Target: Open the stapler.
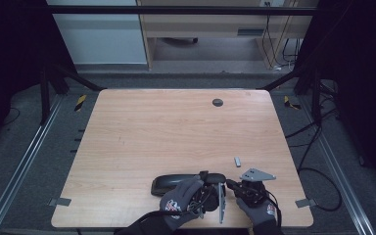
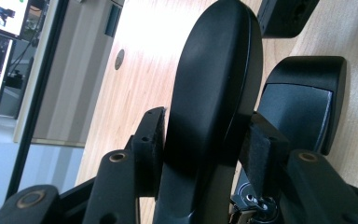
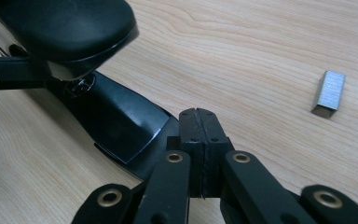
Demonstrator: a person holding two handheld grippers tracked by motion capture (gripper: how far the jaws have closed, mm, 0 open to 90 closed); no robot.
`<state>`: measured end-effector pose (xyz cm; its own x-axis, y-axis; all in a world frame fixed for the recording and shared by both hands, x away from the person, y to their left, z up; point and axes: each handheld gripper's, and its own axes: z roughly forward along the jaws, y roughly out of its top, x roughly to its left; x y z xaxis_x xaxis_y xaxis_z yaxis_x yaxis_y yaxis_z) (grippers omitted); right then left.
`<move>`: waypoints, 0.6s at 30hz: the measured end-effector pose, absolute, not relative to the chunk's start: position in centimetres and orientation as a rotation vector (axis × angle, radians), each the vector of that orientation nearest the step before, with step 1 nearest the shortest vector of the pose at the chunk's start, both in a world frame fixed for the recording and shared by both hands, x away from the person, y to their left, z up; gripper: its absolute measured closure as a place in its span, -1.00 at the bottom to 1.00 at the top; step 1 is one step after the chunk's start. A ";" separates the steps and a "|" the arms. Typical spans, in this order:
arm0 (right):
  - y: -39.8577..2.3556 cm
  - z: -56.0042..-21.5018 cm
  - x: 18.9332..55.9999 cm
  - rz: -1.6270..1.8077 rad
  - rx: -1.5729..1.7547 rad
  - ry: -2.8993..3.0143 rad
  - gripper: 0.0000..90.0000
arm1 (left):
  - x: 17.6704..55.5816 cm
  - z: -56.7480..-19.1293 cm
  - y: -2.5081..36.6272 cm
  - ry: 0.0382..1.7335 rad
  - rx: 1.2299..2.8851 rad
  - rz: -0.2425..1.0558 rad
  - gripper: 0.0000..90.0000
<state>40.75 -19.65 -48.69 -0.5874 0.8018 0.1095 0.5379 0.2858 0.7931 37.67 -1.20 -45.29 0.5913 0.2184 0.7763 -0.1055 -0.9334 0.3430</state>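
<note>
A black stapler [image 1: 169,182] lies near the table's front edge with its top arm [image 2: 214,84] swung up off its base [image 2: 303,102]. My left gripper [image 2: 207,140] is shut on that raised arm, one pad pressed on each side. In the high view the left gripper [image 1: 208,178] sits at the stapler's right end. My right gripper [image 3: 199,126] is shut with nothing between its pads, and its tips are at the rear edge of the base [image 3: 121,121]. It is just right of the left one in the high view [image 1: 232,185]. A small grey block of staples [image 3: 329,92] lies loose on the wood [image 1: 237,161].
The wooden table [image 1: 176,127] has a round cable hole [image 1: 217,102] near its far edge. Black frame struts stand at the far corners, and cables run over the floor on the right.
</note>
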 end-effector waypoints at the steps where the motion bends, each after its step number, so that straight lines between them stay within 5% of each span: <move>1: -19.5 -48.7 40.7 1.200 1.225 2.254 1.00 | 37.7 -45.3 -1.2 0.091 2.468 1.279 0.20; 18: -18.1 -49.3 40.7 1.206 1.195 2.326 1.00 | 37.7 -45.3 -1.3 0.093 2.465 1.279 0.21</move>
